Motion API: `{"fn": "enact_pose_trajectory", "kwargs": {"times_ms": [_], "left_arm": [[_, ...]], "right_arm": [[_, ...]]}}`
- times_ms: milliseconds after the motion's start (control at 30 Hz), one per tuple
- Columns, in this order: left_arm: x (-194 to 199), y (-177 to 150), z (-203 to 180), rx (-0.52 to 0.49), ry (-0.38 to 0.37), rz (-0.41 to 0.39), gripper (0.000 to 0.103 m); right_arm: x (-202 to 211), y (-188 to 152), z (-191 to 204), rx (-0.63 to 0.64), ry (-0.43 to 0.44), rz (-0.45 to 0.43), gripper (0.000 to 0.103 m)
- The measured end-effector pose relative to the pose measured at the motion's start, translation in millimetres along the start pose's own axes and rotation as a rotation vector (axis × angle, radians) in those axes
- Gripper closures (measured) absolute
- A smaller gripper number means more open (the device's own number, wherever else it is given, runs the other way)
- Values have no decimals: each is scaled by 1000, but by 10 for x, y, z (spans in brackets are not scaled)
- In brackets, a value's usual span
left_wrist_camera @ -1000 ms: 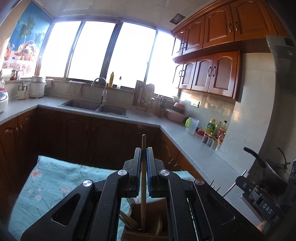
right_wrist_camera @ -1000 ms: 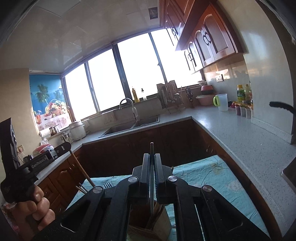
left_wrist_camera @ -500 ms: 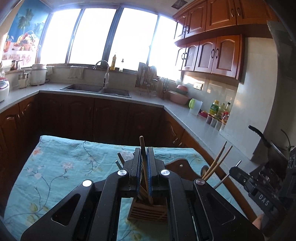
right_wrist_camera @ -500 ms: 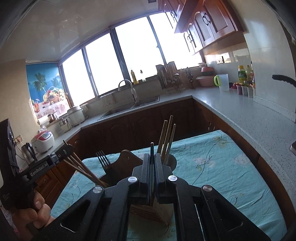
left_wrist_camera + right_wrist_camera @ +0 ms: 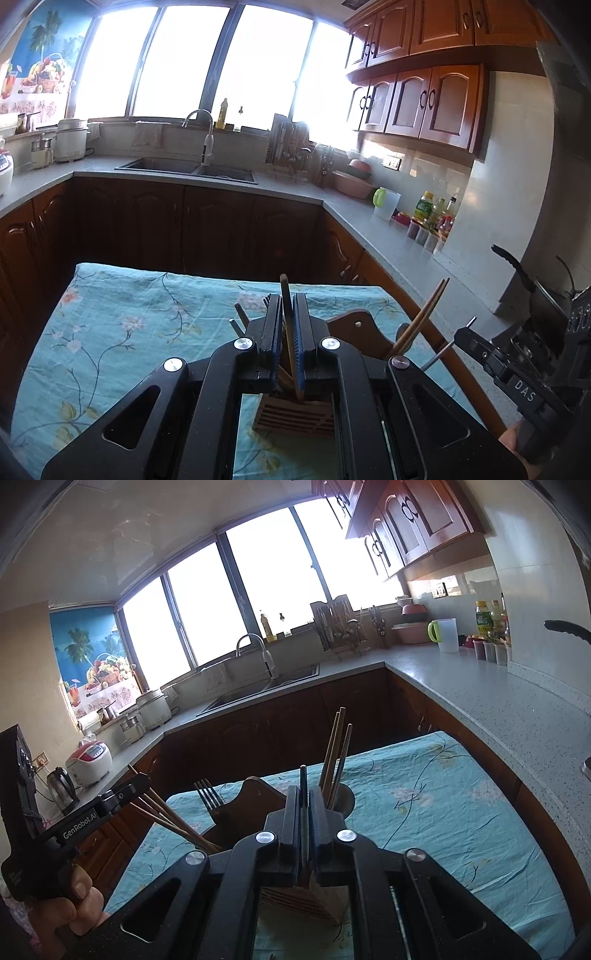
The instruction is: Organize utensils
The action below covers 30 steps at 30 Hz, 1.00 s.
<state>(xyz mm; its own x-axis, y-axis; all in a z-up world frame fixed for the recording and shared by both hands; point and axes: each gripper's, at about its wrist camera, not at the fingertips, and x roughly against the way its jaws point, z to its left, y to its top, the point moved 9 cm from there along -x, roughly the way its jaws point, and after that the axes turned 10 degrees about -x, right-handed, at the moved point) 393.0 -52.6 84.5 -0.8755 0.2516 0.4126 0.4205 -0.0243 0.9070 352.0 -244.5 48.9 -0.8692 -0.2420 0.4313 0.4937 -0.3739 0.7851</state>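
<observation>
A slatted wooden utensil holder (image 5: pixel 293 415) stands on the floral cloth, seen also in the right wrist view (image 5: pixel 306 897). My left gripper (image 5: pixel 286 328) is shut on a wooden utensil handle (image 5: pixel 285 295) whose lower end is in the holder. My right gripper (image 5: pixel 303 812) is shut on a thin dark utensil handle (image 5: pixel 303 779), also over the holder. Wooden chopsticks (image 5: pixel 338 753) stand in the holder, with more chopsticks (image 5: pixel 424 314) in the left wrist view. A metal fork (image 5: pixel 207 794) sticks up at its left side.
The table has a turquoise floral cloth (image 5: pixel 122 325). A dark wooden chair back (image 5: pixel 358 325) rises just behind the holder. Kitchen counters (image 5: pixel 480 686) with sink, jug and bottles run behind and to the right. The other gripper shows at each view's edge.
Both views have tilted down and lowered toward the holder. The holder and the table cloth have come into fuller view, and both held utensils have gone deeper into the holder.
</observation>
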Motion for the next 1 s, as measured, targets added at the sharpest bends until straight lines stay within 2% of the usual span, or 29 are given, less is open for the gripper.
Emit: {"fn": "enact_pose_trajectory", "kwargs": {"times_ms": [67, 133, 233, 267, 333, 367, 433, 533, 767, 867, 1000], "left_arm": [[53, 17, 15, 15, 0, -8, 79], [127, 37, 34, 27, 8, -23, 63], [283, 67, 17, 24, 8, -56, 59], [313, 62, 15, 23, 9, -57, 55], [428, 20, 22, 28, 12, -68, 47], [466, -5, 33, 31, 18, -72, 37], [582, -117, 72, 43, 42, -74, 25], [701, -326, 126, 55, 58, -57, 20], [966, -943, 293, 101, 91, -2, 14], [1065, -1251, 325, 107, 91, 44, 14], [1251, -1542, 354, 107, 105, 68, 14]], "right_arm": [[24, 14, -28, -17, 3, -5, 86], [76, 40, -60, -34, 6, -18, 57], [198, 98, -110, -60, 15, -55, 44], [248, 111, -126, -70, 22, -68, 40], [333, 123, -147, -78, 25, -89, 25], [380, 115, -163, -79, 23, -99, 23], [453, 82, -192, -84, 29, -105, 19], [537, -39, -217, -87, 29, -101, 14], [712, -491, -316, -78, 3, -64, 9], [772, -747, -337, -58, -8, -38, 9], [863, -1098, -333, -30, -12, 4, 9]]}}
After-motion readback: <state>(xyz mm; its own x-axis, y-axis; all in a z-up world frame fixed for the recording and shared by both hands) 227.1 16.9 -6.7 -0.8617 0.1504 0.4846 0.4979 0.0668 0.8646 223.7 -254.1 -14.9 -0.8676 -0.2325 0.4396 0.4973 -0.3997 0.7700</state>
